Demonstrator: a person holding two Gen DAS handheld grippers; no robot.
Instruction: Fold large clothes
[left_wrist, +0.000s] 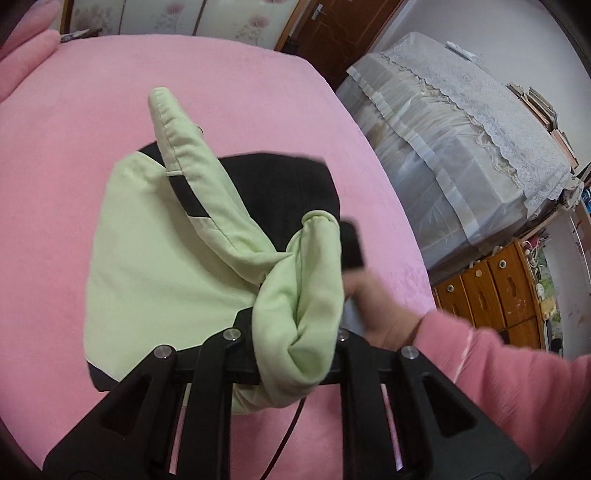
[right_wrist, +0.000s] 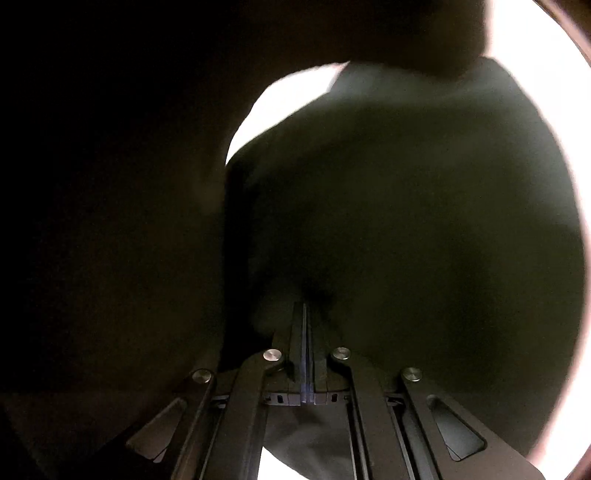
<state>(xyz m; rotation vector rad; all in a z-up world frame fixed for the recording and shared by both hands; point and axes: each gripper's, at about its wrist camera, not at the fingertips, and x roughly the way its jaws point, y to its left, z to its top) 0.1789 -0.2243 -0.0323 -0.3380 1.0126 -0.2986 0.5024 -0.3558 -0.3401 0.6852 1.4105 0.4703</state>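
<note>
Left hand-held gripper (left_wrist: 295, 332) pinching green garment (left_wrist: 155, 266), right hand-held gripper (right_wrist: 306, 314) pressed together on dark cloth (right_wrist: 406, 221)

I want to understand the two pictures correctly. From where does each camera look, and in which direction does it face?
Left wrist: sits on the left gripper, looks steeply down at the green and black garment on the pink bed; a hand and pink sleeve show.
Right wrist: sits on the right gripper, faces dark cloth filling its view; its fingers are shut.
Shared: probably the same garment.
</note>
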